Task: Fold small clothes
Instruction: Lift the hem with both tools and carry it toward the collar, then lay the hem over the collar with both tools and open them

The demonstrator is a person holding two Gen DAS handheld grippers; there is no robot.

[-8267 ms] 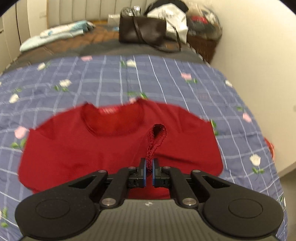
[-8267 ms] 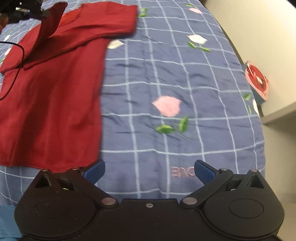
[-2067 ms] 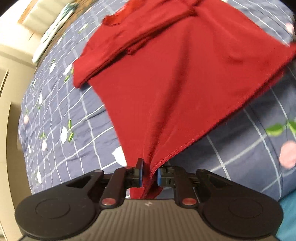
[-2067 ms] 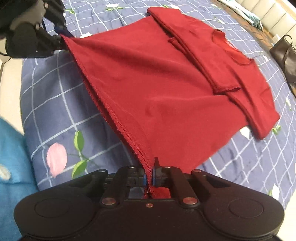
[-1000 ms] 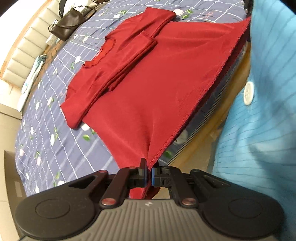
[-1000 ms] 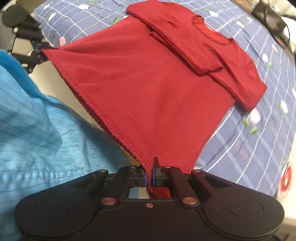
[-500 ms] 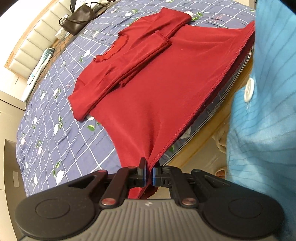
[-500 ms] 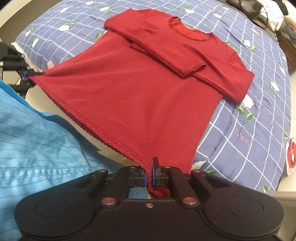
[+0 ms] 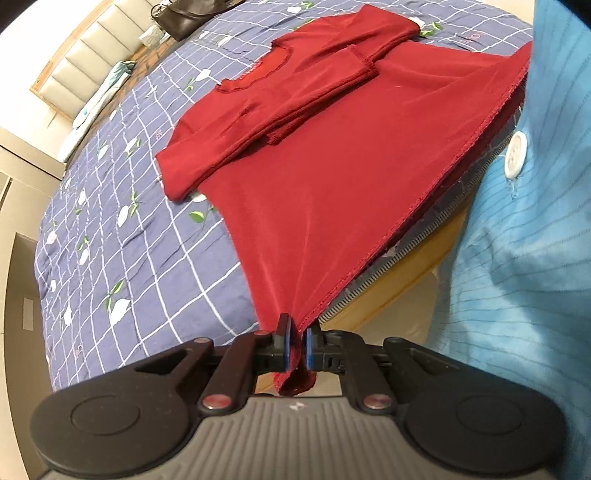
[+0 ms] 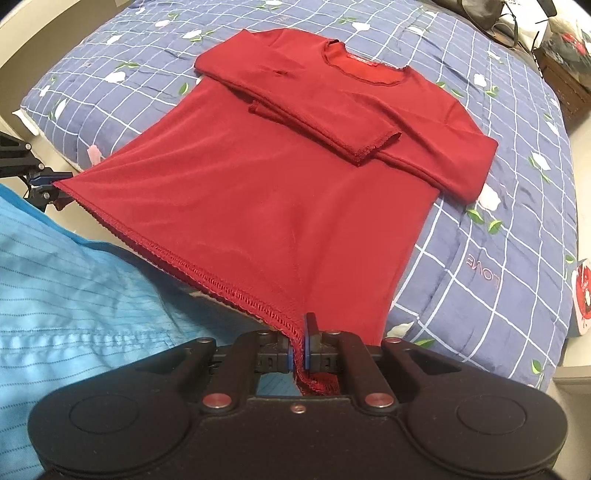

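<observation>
**Both grippers clamped on the hem of the red top, pulled off the foot of the bed**

My left gripper (image 9: 294, 345) has its blue pads closed tight on one bottom corner of the red long-sleeved top (image 9: 332, 155), with a small bunch of fabric poking out behind the jaws. My right gripper (image 10: 299, 352) is pinched the same way on the other bottom corner, the scalloped hem (image 10: 207, 275) running from it across to the left gripper, which I can see at the left edge of the right wrist view.

The top lies face up on the blue checked quilt (image 9: 122, 236) with its flower print. Both sleeves are folded in across the chest, one lying over the other, and the round neckline (image 10: 364, 68) points toward the head of the bed. The lower part of the garment is lifted off the quilt and stretched taut between my two grippers, out past the edge of the mattress, so the hem hangs in the air in front of the light blue striped shirt (image 9: 535, 221) of the person holding the rig; a white button (image 9: 516, 155) shows on it.

A dark handbag (image 9: 188, 18) sits far up the bed near the padded headboard (image 9: 85, 55).
</observation>
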